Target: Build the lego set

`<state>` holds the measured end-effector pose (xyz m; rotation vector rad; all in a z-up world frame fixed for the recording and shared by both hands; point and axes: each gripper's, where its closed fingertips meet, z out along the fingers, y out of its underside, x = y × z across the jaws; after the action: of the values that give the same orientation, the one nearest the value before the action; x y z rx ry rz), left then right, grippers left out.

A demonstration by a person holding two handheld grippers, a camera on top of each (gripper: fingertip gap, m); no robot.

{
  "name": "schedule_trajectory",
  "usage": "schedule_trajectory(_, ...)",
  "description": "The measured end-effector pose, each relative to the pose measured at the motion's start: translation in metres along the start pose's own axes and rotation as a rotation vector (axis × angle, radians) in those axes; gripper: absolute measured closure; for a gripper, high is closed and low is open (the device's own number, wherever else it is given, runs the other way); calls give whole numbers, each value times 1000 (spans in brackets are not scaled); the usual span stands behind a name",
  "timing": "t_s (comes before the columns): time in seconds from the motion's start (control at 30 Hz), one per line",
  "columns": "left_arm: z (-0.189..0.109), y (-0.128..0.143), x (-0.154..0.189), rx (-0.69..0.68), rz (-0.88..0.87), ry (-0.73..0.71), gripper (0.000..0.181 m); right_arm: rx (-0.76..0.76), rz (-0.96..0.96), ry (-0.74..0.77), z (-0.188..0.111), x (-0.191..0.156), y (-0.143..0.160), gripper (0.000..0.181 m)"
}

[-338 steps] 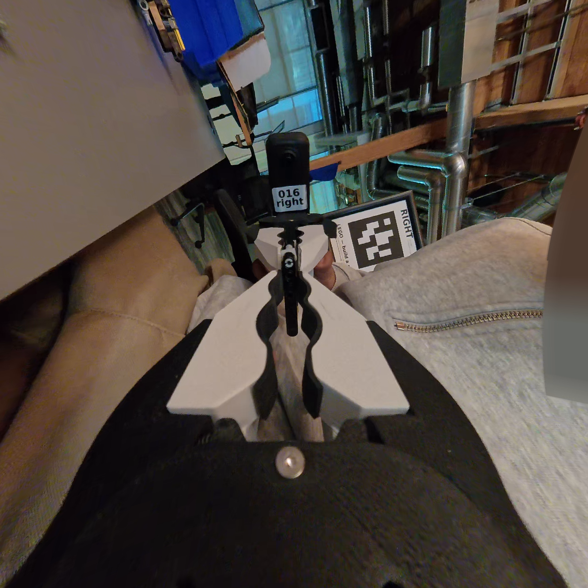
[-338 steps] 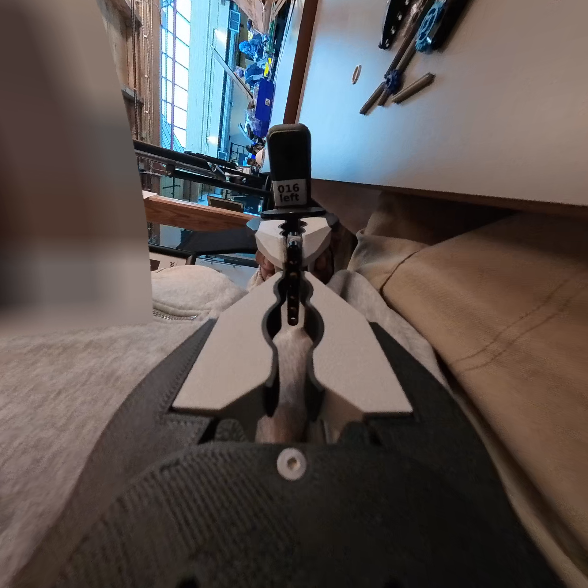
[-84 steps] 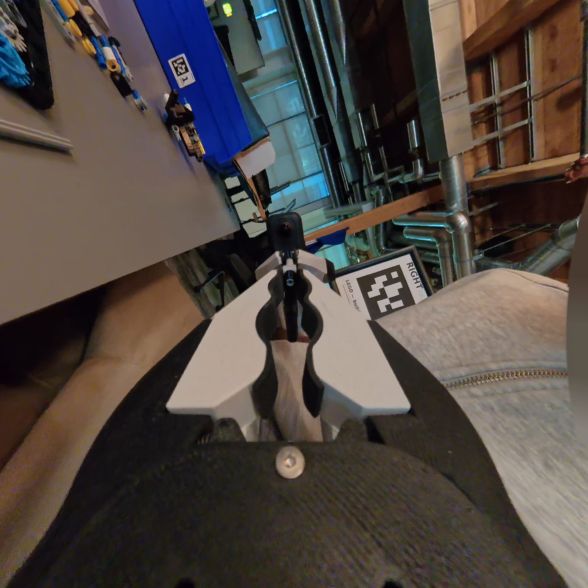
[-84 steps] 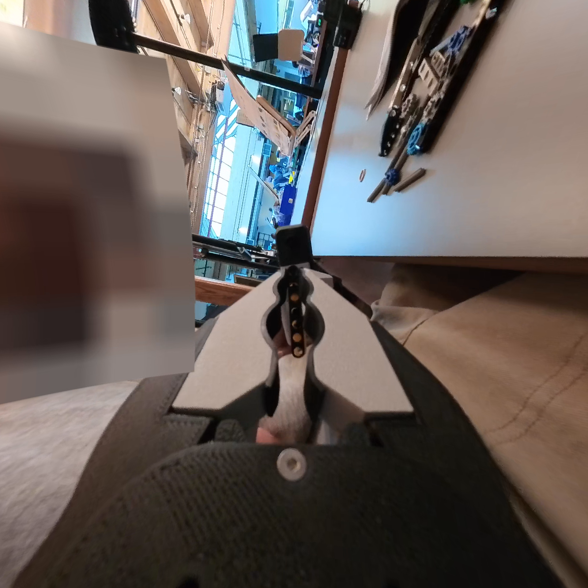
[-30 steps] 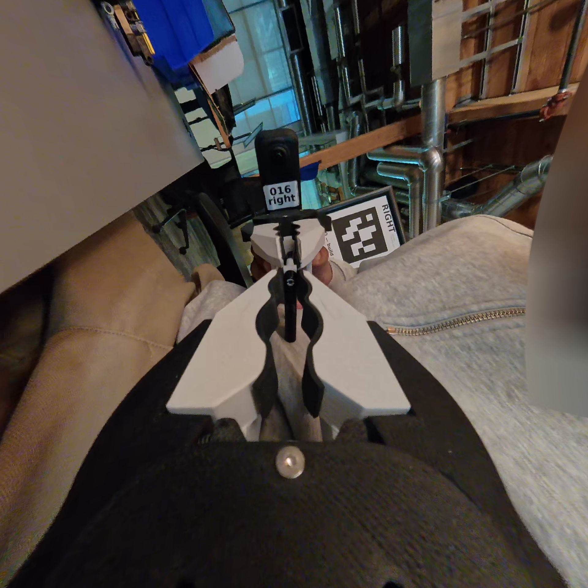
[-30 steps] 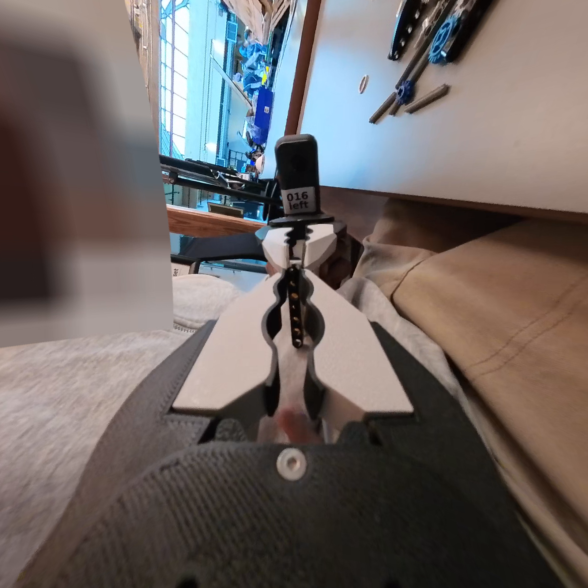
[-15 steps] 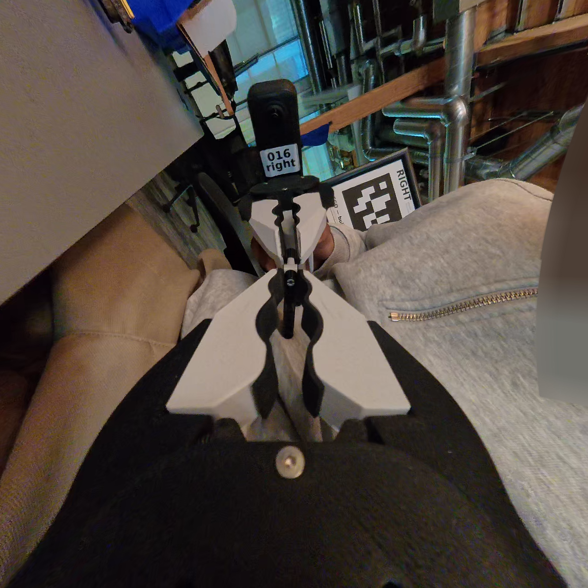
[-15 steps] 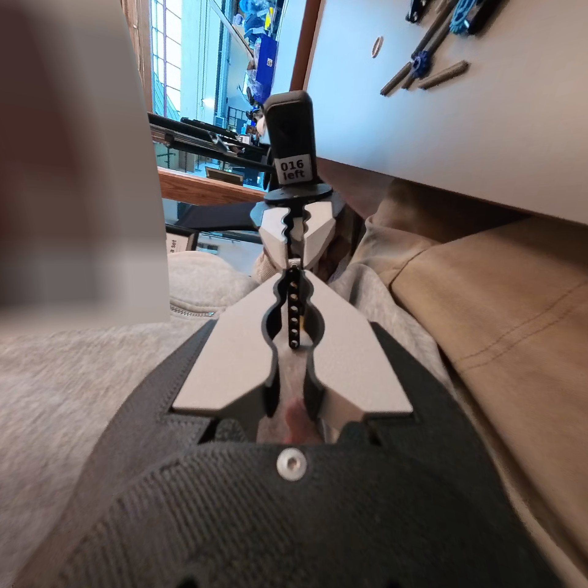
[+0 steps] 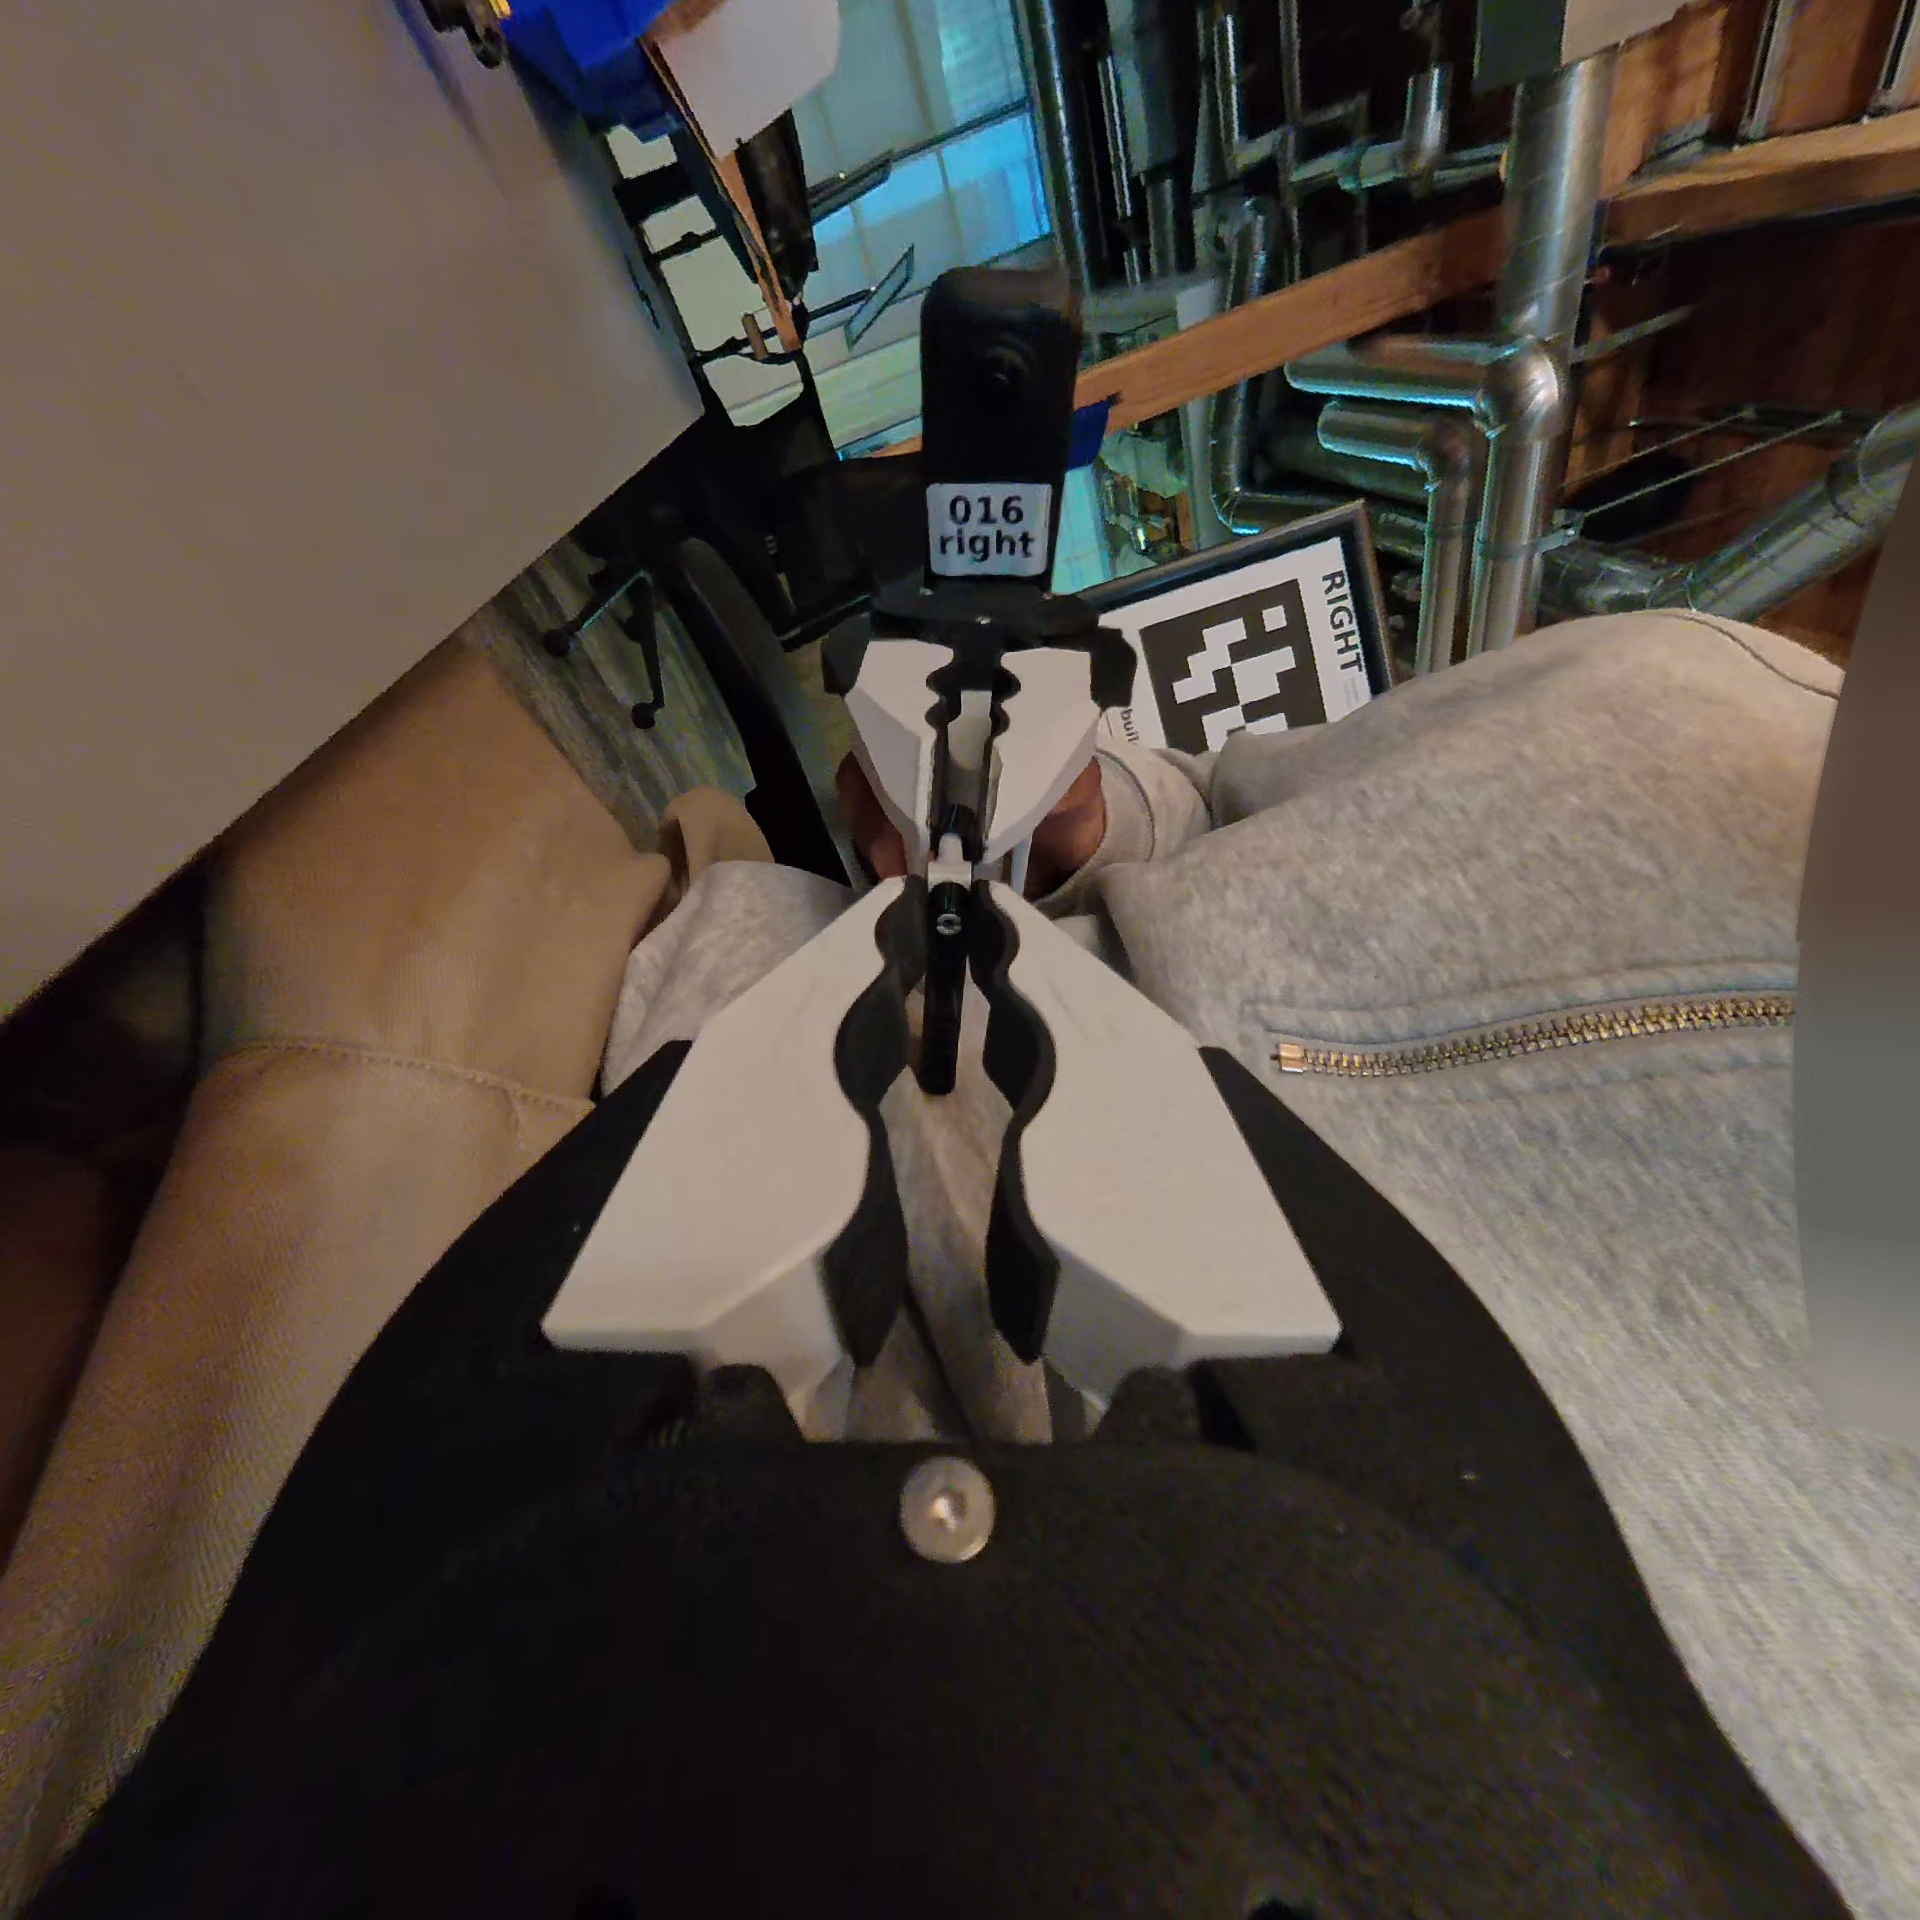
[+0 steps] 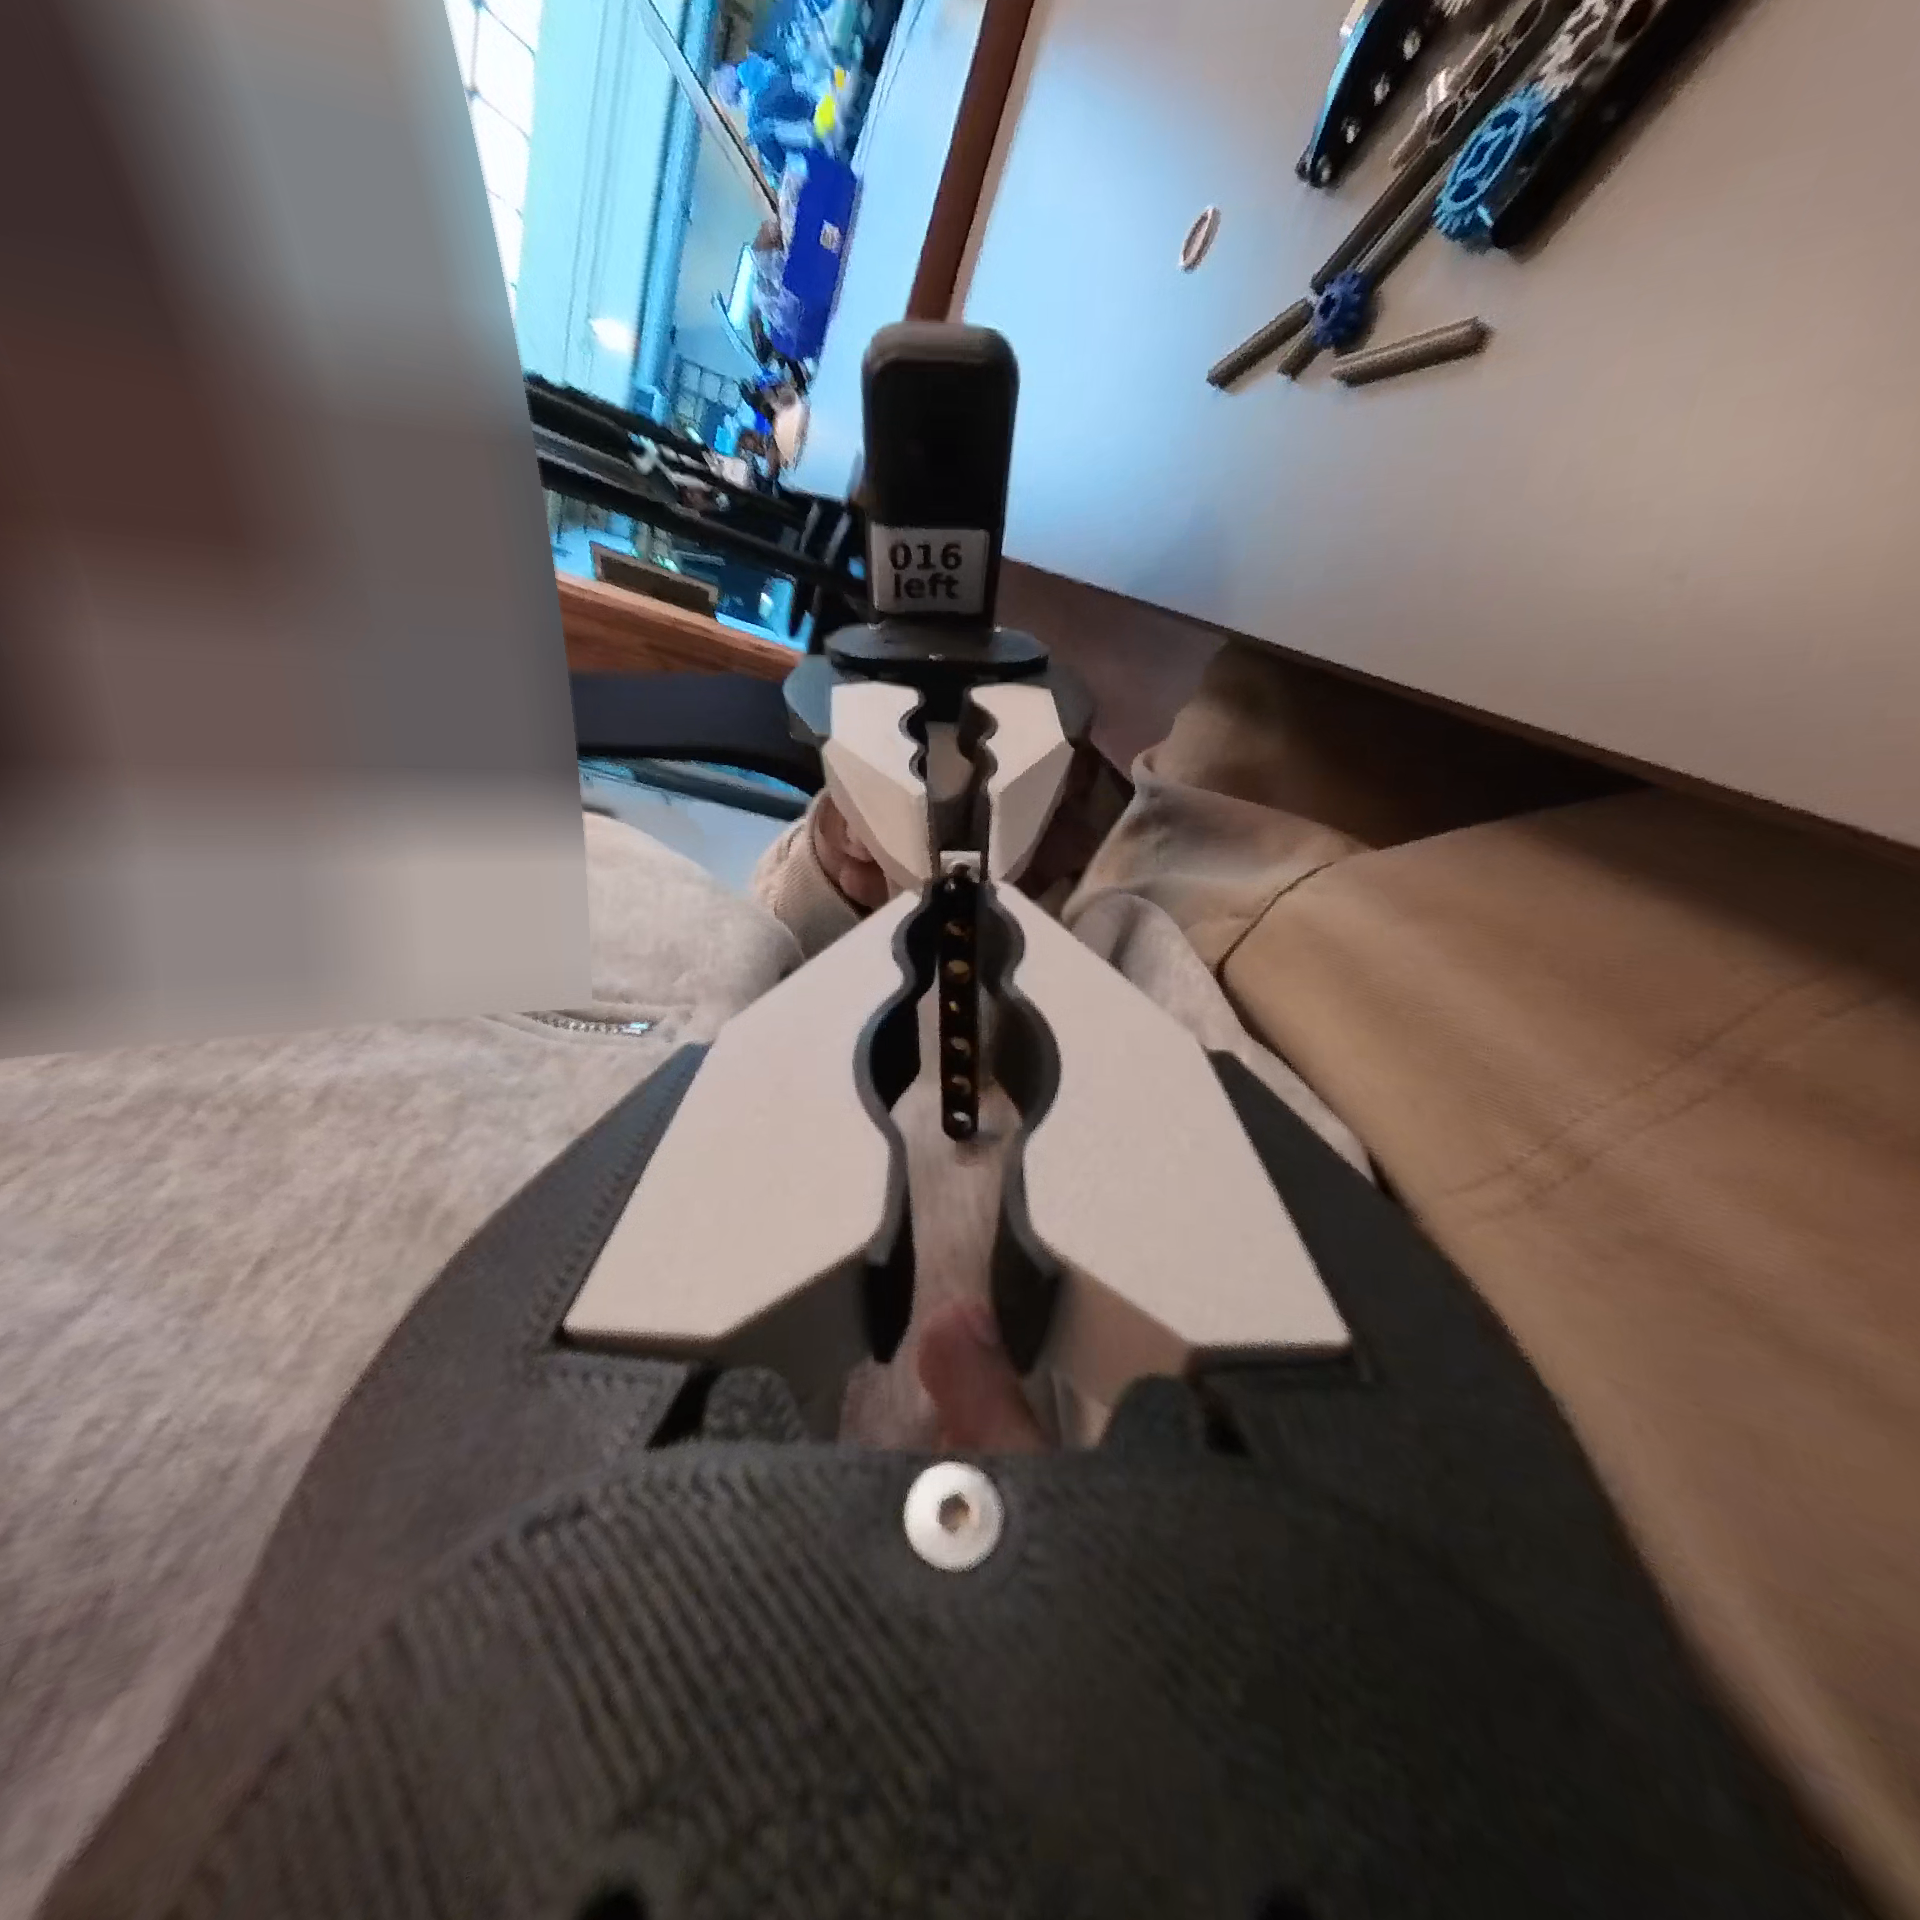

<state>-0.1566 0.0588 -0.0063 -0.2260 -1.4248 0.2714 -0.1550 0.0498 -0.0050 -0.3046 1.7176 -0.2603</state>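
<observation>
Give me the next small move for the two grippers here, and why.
Probably push the grippers together along their shared line. The left gripper clamps a black piece, the right gripper a black holed beam; they face tip to tip, with a small white part between them.

Each wrist camera sits just behind its own fingers and looks along them, low over the person's lap below the desk (image 9: 312, 312) edge. The two views face each other at close range: the left sees the right gripper (image 9: 961, 831), the right sees the left gripper (image 10: 956, 862). Both share the grey sweatshirt (image 9: 1455, 1143), tan trousers (image 10: 1558, 1039) and desk.
</observation>
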Motion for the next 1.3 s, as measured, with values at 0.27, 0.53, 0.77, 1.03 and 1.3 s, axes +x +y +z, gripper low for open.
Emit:
schedule_trajectory(0.27,0,-4,1,36,-37,20,176,114,65,-65,-2,0,-3,178)
schedule_trajectory(0.53,-3,0,2,12,-45,14,176,18,-85,51,2,-1,1,177)
schedule_trajectory(0.77,-3,2,5,-10,1,16,177,-92,-43,14,3,-5,6,177)
schedule_trajectory(1.03,4,12,6,-42,21,44,177,-112,71,-50,-2,-7,15,177)
schedule_trajectory(1.3,7,13,8,-55,33,75,178,-156,83,-70,-4,-8,15,177)
